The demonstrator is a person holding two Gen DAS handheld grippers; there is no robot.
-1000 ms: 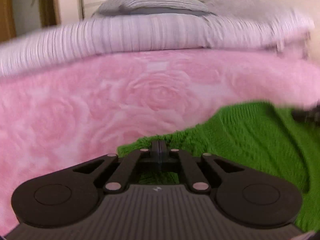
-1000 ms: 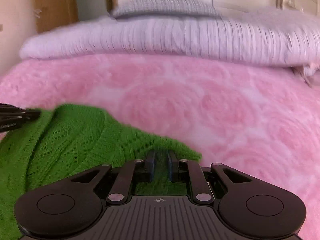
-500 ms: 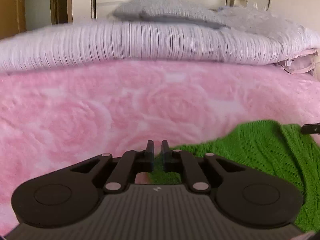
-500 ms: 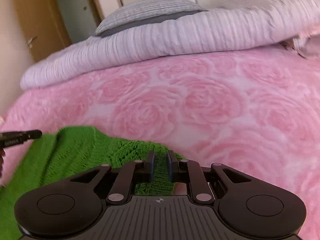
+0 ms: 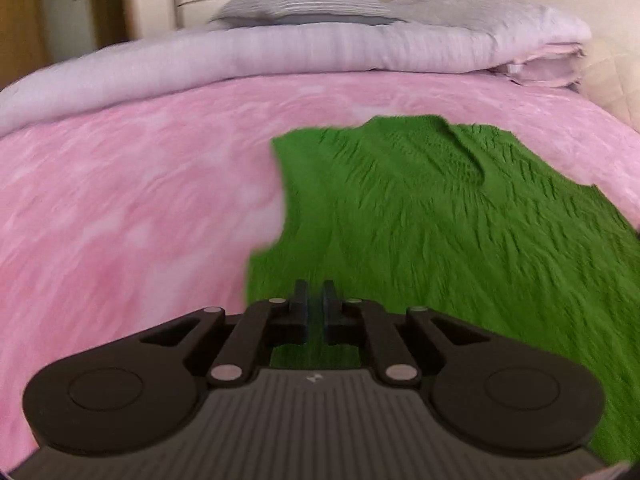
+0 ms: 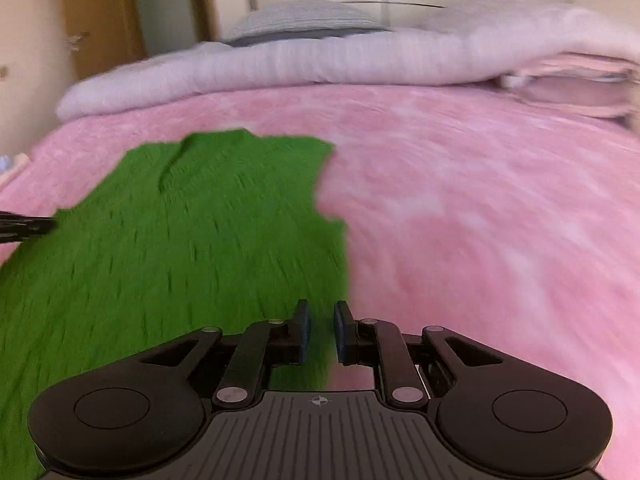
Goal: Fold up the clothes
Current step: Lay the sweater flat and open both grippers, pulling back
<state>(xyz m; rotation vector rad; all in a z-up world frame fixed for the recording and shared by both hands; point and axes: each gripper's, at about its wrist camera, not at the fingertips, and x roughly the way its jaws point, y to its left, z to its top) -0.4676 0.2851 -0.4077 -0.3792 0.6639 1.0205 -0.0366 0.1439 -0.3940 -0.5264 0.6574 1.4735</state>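
Note:
A green knit garment lies spread on the pink rose-patterned blanket. My left gripper is shut on the garment's near left edge, green knit showing between the pads. In the right wrist view the same garment stretches away to the left, and my right gripper grips its near right edge with a narrow gap between the fingers. The left gripper's fingertip shows at the far left edge of the right wrist view.
A folded lilac striped duvet with a grey pillow on top lies across the far side of the bed. Cream cupboards and a wooden door stand behind. A folded pink cover lies at the far right.
Both grippers have pulled back towards me with the garment's near edge, so the green knit now lies stretched out long and flat on the blanket instead of bunched by the fingers.

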